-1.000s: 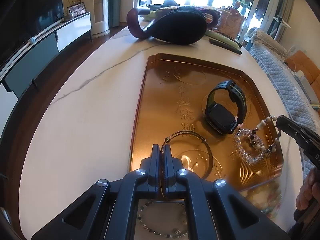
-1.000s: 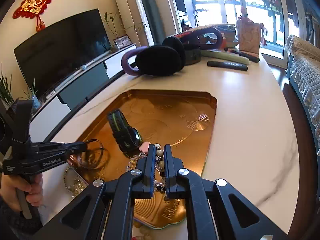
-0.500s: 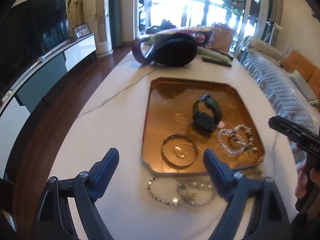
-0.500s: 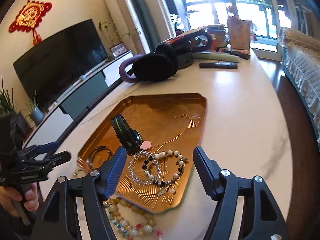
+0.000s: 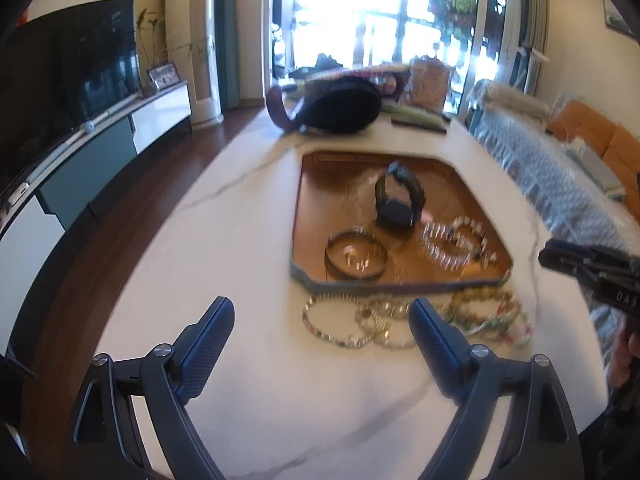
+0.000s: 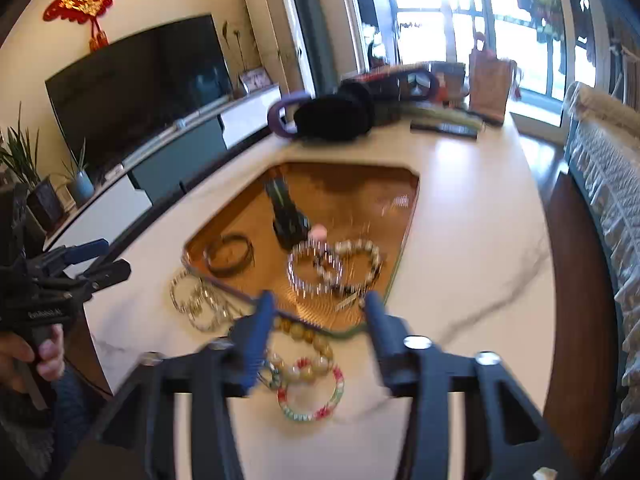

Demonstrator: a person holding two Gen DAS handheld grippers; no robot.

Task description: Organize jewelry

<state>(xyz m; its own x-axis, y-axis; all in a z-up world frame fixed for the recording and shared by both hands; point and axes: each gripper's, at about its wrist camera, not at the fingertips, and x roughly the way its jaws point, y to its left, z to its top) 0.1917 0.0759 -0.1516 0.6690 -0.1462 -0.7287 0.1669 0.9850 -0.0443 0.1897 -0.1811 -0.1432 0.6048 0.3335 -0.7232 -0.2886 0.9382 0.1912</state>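
A copper tray [image 5: 340, 184] [image 6: 360, 188] lies on the white marble table. In it are a black smartwatch [image 5: 398, 202] [image 6: 288, 216], a thin dark bangle [image 5: 356, 256] [image 6: 230, 254] and beaded bracelets [image 5: 454, 240] [image 6: 334, 266]. Several bracelets lie on the table in front of the tray: a thin beaded one [image 5: 340, 322] [image 6: 196, 298], amber beads [image 5: 486, 302] [image 6: 304, 334] and a red-green one [image 6: 312, 396]. My left gripper [image 5: 322, 326] is open and empty, above the table short of the loose bracelets. My right gripper [image 6: 318, 308] is open and empty, over the amber beads.
Black and purple headphones [image 5: 336, 106] [image 6: 328, 116], a remote [image 6: 444, 128] and a paper bag [image 6: 490, 82] sit at the table's far end. A TV console runs along the left; a covered sofa [image 5: 560, 168] stands on the right.
Both grippers opened, letting go of the bangle and the beaded bracelet in the tray, and pulled back toward the near table edge. The views are now motion-blurred.
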